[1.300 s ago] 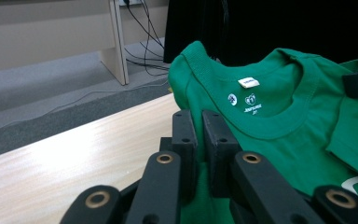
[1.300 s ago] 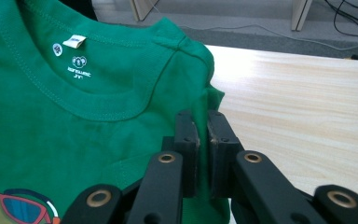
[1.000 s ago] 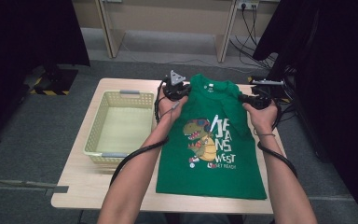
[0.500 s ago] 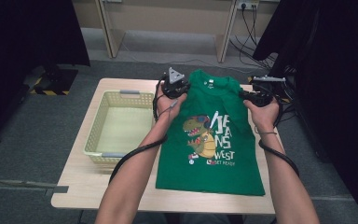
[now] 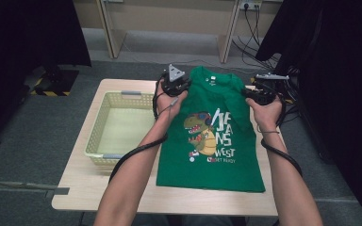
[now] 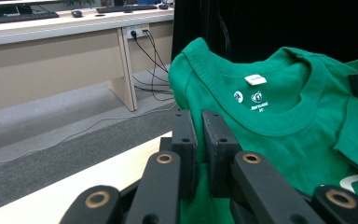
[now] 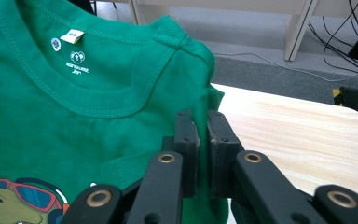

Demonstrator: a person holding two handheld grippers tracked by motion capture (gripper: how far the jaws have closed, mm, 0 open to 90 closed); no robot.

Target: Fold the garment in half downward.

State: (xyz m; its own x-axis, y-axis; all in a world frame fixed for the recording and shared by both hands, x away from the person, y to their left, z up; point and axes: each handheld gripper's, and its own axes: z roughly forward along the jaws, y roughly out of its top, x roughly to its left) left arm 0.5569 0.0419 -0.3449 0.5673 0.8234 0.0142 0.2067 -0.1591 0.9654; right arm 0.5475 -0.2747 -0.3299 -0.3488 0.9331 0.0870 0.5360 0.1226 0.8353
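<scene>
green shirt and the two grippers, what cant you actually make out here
- Green shirt neck label: print too small in the left gripper view.
- Left gripper, right gripper: jaws cover the pinched cloth.
- High view: hands hide both shoulder edges.
- Basket: near wall hides its near floor.

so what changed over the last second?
Little. The shirt top edge seems to have crept slightly toward the table's far side, with the left gripper and right gripper clamped on its shoulders throughout. Nothing taken or released. The basket hasn't moved.
</scene>
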